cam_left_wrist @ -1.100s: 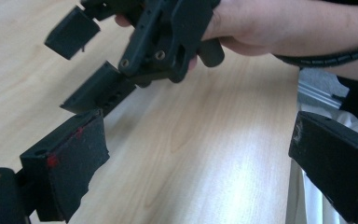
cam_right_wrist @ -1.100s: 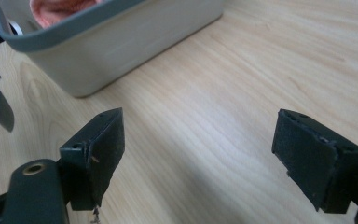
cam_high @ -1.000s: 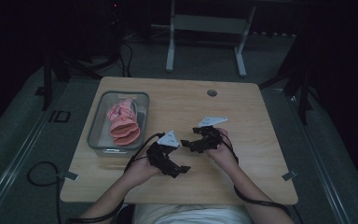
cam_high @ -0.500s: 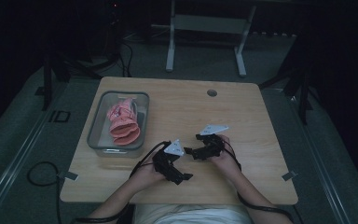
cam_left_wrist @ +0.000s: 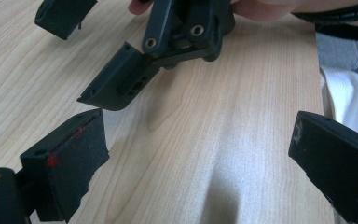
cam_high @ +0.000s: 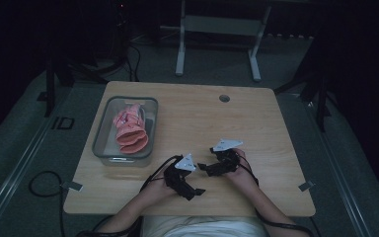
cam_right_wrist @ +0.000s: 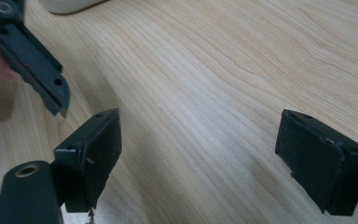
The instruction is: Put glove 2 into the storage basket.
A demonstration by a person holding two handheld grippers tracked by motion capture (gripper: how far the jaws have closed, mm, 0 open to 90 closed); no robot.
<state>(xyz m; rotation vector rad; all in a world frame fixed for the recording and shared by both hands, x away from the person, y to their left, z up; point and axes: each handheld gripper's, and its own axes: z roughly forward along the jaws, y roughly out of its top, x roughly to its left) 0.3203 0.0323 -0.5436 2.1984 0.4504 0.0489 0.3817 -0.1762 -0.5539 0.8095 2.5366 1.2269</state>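
- Resting low at the bottom centre of the high view, the left black two-jaw gripper (cam_high: 193, 188) and the right black two-jaw gripper (cam_high: 205, 168) sit just beside each other over the bare front of the light wooden table (cam_high: 256, 128).
- Both claws are released: in the left gripper view the jaws stand wide apart with nothing but wood grain between them, and the right gripper view shows the same.
- Nothing is held, so the step in hand looks like a reach from this rest pose toward the tub.
- To do it well, I judge the grippers should part first; their tips nearly touch, and the trailing cables (cam_high: 153, 173) could snag.
- Farther off, at the middle left of the high view, the clear rectangular plastic tub (cam_high: 101, 143) holds the pink ribbed soft item (cam_high: 131, 129), lying inside it and well apart from both claws.
- Coming over the near wall from above, jaws kept wide, seems safest; the item's exact form is too dim to tell.
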